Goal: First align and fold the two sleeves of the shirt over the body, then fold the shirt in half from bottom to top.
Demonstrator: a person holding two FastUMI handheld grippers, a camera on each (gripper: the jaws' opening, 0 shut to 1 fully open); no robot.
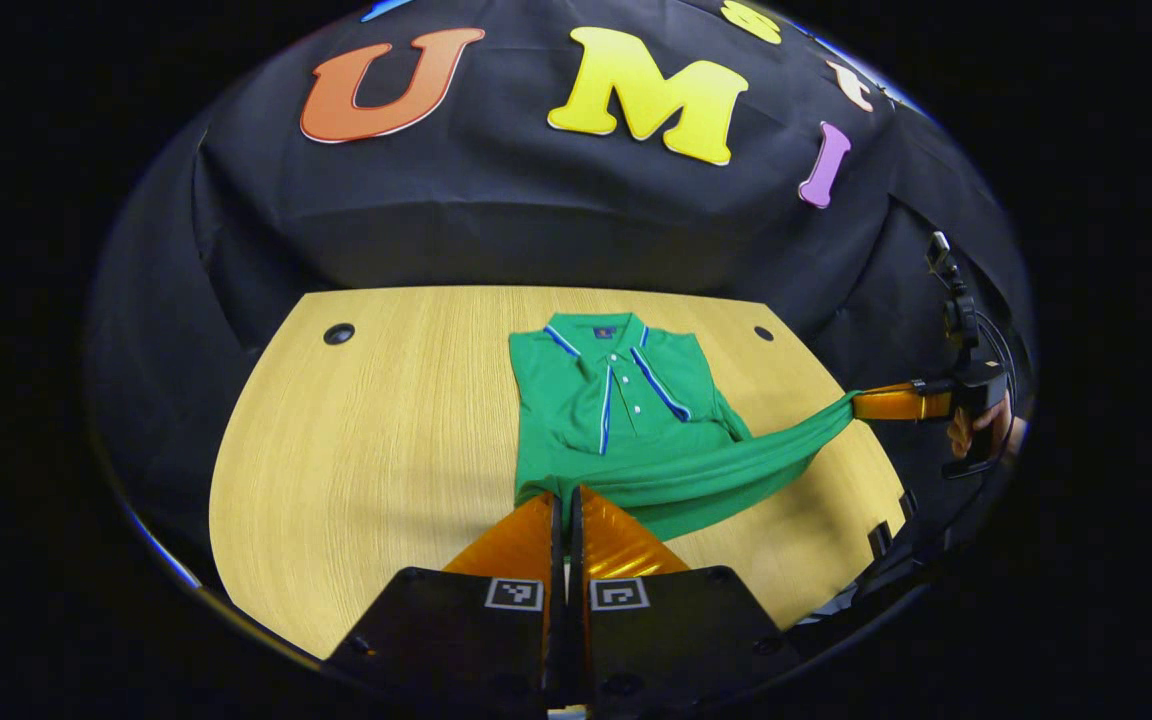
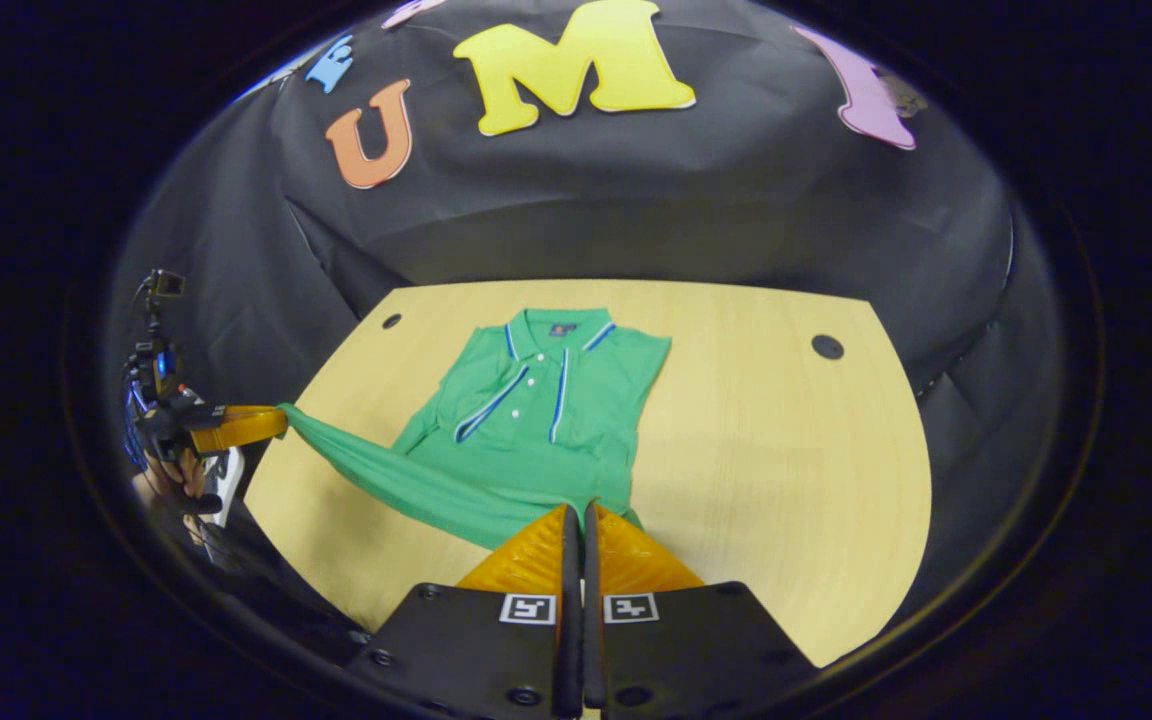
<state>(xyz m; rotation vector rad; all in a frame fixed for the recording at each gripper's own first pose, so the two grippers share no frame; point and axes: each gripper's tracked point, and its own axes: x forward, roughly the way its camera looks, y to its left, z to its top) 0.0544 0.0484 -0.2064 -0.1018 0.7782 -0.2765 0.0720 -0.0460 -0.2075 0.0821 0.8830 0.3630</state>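
Left gripper view has the green polo shirt (image 1: 626, 420) lying on the wooden counter (image 1: 376, 450), collar toward twelve o'clock, both sleeves already folded in over the body. At six o'clock the left gripper (image 1: 566, 497) has its jaws clenched on one bottom corner of the shirt, the hem cloth pinched between them. From there the lifted hem stretches toward three o'clock to the right gripper (image 1: 858, 404), whose jaws grip the other bottom corner above the counter's edge; a hand (image 1: 976, 430) holds that tool. Right gripper view has the same shirt (image 2: 536, 400) with its collar at twelve o'clock, the right gripper (image 2: 576, 512) at six o'clock pinching the hem, and the taut band of cloth running out to nine o'clock, where the left gripper (image 2: 281, 418) clamps its end. Two dark round holes (image 2: 827, 347) sit in the counter's far corners.
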